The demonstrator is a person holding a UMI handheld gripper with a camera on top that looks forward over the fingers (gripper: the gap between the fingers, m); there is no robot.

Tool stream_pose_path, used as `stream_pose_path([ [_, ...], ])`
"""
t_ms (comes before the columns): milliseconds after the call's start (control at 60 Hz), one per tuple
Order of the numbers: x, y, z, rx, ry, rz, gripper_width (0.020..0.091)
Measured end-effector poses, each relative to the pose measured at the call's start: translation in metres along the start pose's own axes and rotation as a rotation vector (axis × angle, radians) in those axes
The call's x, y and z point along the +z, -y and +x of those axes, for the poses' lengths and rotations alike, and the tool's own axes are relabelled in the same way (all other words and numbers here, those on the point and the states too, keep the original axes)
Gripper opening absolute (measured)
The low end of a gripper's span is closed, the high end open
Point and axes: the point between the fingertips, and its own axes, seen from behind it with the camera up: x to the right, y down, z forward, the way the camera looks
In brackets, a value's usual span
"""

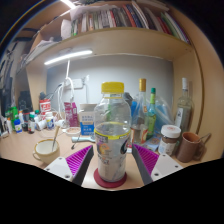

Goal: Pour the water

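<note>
One water bottle (112,130) upright, clamped between both fingers (80,159)

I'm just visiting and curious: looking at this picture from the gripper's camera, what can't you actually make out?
All in the gripper view:
- Bottle label: too small to read.
- Water level in the bottle: unclear through the plastic.
- Bottle's base: hidden behind the gripper, whose fingers stand at either side of it; whether they press on it cannot be told.
- Small items on the desk: too small to identify.
- Books on the shelf: titles too small.
</note>
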Motion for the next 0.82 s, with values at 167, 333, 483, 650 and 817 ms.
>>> stream_pose_path([
  [167, -0.050, -0.005, -0.001, -0.032, -0.033, -0.022, 0.0848],
  [333, -0.124, 0.000, -0.013, 0.016, -0.057, 0.021, 0.0847],
  [483, -0.189, -0.021, -0.039, 0.006, -0.054, 0.003, 0.0852],
  [650, -0.244, -0.035, -0.055, 0.040, -0.076, 0.025, 0.0855],
  [817, -0.287, -0.031, -0.064, 0.008, -0.098, 0.069, 0.0852],
])
